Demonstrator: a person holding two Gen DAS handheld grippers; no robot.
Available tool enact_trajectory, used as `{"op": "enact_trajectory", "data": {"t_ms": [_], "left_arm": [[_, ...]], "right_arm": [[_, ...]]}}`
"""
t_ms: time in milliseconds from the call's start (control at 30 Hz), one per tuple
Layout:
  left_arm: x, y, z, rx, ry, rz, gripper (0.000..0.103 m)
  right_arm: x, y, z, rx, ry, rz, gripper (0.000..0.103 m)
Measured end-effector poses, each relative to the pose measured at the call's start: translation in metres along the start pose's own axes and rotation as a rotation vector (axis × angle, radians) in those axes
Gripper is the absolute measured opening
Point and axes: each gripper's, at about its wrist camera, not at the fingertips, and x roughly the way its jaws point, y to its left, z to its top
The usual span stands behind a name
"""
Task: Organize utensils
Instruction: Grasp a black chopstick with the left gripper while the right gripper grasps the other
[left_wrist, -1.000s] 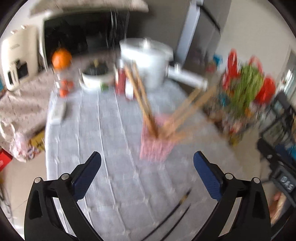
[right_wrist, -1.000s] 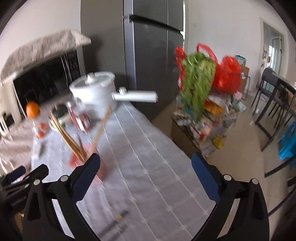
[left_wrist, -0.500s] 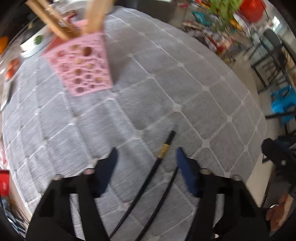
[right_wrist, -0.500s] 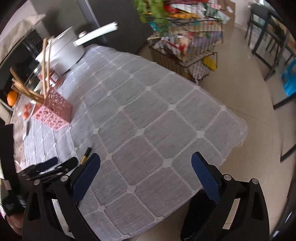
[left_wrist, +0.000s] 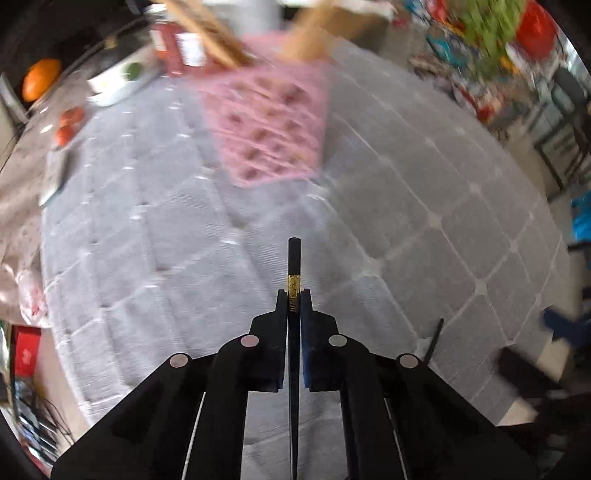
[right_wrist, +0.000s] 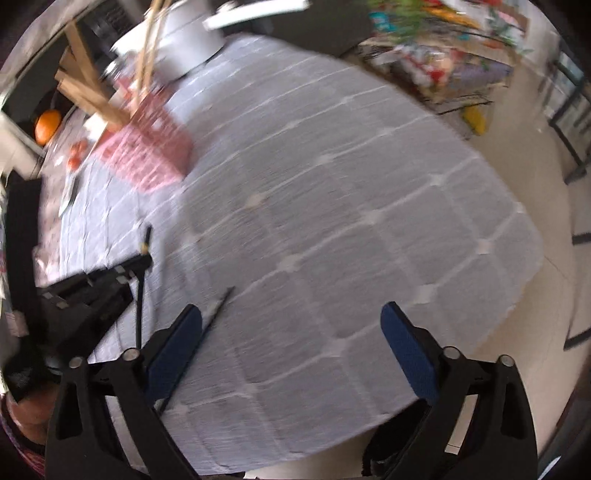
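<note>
My left gripper is shut on a black chopstick with a gold band, held above the grey tablecloth and pointing at the pink perforated holder. The holder has wooden utensils standing in it. A second black chopstick lies on the cloth beside my right gripper's left finger; its end also shows in the left wrist view. My right gripper is open and empty over the near table edge. The left gripper with its chopstick shows at left in the right wrist view.
A white pot with a long handle, red-labelled jars, a bowl and an orange stand behind the holder. A cluttered rack and chairs stand on the floor to the right of the table edge.
My left gripper closed on one of the two black chopsticks and lifted it, turning toward the pink holder. The right gripper has dropped nearer the other chopstick, still open.
</note>
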Motion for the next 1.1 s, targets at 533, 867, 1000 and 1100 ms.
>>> {"op": "enact_trajectory", "data": {"t_ms": [533,867,1000,1100], "left_arm": [[-0.097,0.030,-0.011,-0.033,-0.225,-0.080,0.006],[-0.132,0.043,-0.020,-0.079,-0.311,-0.144,0.006],[-0.130,0.036,-0.020,-0.079,-0.326,-0.135,0.006],[-0.136,0.034,-0.020,-0.070,-0.358,-0.142,0.006]], "right_arm": [[0.024,0.074,-0.017,-0.059,-0.021,0.007,0.000],[-0.040,0.048,-0.014,0.009,-0.049,0.142,0.006],[0.008,0.025,-0.014,0.196,0.148,0.128,0.033],[0.029,0.032,-0.013,0.237,0.193,0.114,0.033]]}}
